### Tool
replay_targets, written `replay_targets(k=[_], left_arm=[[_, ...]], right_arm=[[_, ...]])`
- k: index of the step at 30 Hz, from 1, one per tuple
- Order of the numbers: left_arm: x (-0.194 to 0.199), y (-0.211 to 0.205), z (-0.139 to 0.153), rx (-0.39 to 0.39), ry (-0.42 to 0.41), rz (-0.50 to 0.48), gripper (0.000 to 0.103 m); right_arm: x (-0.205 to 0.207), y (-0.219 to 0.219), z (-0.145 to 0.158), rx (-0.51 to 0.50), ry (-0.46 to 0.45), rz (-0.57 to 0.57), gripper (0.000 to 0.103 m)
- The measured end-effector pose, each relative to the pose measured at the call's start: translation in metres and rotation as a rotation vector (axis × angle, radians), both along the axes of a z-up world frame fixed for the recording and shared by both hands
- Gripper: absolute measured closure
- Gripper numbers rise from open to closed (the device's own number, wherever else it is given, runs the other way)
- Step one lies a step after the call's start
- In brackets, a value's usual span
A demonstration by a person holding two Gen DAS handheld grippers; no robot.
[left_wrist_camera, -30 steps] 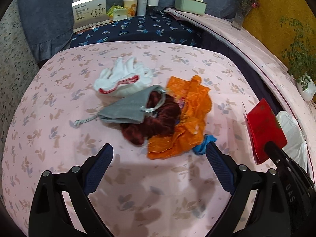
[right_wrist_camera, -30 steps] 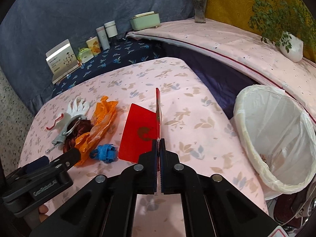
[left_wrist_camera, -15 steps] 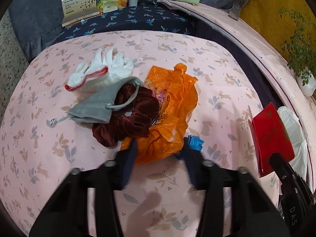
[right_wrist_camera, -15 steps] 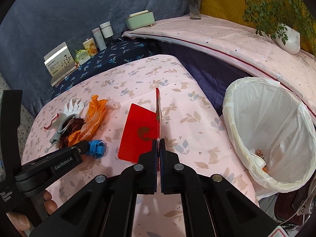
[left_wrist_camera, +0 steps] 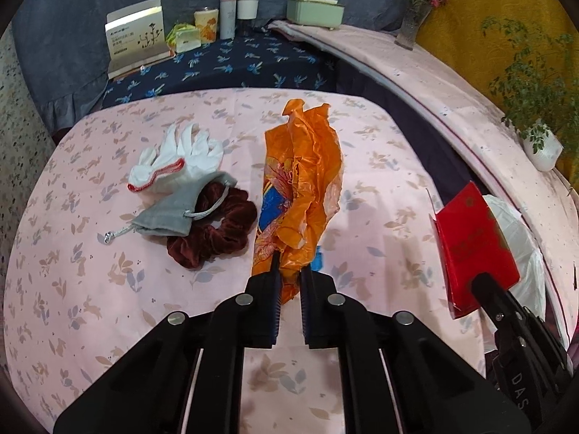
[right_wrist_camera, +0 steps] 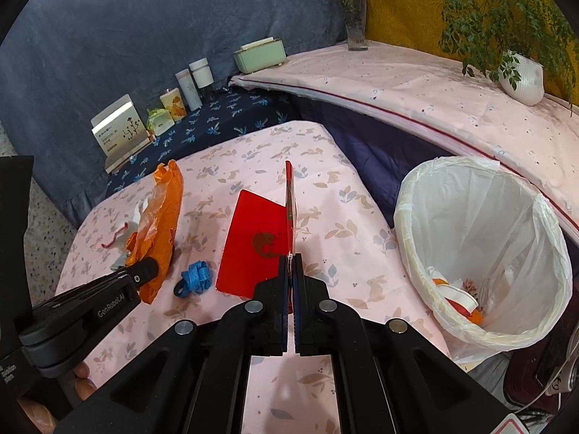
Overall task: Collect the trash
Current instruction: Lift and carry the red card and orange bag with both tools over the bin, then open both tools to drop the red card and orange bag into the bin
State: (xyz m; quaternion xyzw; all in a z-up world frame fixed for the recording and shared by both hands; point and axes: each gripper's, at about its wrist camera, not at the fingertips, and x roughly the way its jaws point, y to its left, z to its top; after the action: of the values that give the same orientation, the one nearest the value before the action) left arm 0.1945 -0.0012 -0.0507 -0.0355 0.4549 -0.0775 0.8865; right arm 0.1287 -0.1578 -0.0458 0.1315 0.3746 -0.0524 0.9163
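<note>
A crumpled orange plastic bag (left_wrist_camera: 304, 181) hangs stretched above the pink floral tablecloth (left_wrist_camera: 108, 307). My left gripper (left_wrist_camera: 289, 271) has its jaws closing on the bag's near end, and the pads pinch it. From the right wrist view the same orange bag (right_wrist_camera: 163, 213) trails from the left gripper (right_wrist_camera: 148, 267). My right gripper (right_wrist_camera: 291, 256) is shut on a folded red card (right_wrist_camera: 253, 246), held upright above the table, also seen as the red card (left_wrist_camera: 474, 238). A small blue band (right_wrist_camera: 195, 276) lies on the cloth between the two grippers.
A bin with a white liner (right_wrist_camera: 401, 224) stands right of the table with some scraps inside. White gloves (left_wrist_camera: 181, 162), a grey pouch (left_wrist_camera: 170, 213) and a maroon scrunchie (left_wrist_camera: 217, 235) lie left of the bag. Boxes and cups (left_wrist_camera: 231, 14) line the far dark cloth.
The left jaws went from wide open to closed on the orange bag's near end and lifted it off the scrunchie. The right gripper, still holding the red card, shifted slightly toward the bin.
</note>
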Motion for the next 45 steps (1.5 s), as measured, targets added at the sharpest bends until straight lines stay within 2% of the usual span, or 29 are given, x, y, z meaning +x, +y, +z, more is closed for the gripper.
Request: replay_targets(k=[8,18,32,42,44,45], left_arm=[[-0.017,-0.034,0.026,0.001,-0.048,-0.060,0.095],[-0.034,-0.094,0.038,0.020,-0.078,-0.163,0.095],[-0.049,-0.175,0.031,0.045,-0.069,-0.310,0.095],[-0.054,-0.214,0.025,0.040,-0.056,-0.388,0.094],[-0.054,-0.219,0.025,0.035,-0.054,-0.396,0.091],[-0.055,-0.221,0.025,0.031,-0.055,-0.398,0.091]], right_arm=[[-0.018,-0.020,0.024,0.006,-0.054,-0.030,0.101],[-0.042,-0.069,0.035,0.014,-0.087,-0.114,0.101],[-0.069,-0.144,0.022,0.041,-0.080,-0.262,0.101],[-0.082,-0.184,0.011,0.053,-0.063,-0.341,0.100],[-0.082,-0.187,0.009,0.051,-0.060,-0.346,0.098],[-0.082,-0.188,0.009,0.051,-0.059,-0.345,0.093]])
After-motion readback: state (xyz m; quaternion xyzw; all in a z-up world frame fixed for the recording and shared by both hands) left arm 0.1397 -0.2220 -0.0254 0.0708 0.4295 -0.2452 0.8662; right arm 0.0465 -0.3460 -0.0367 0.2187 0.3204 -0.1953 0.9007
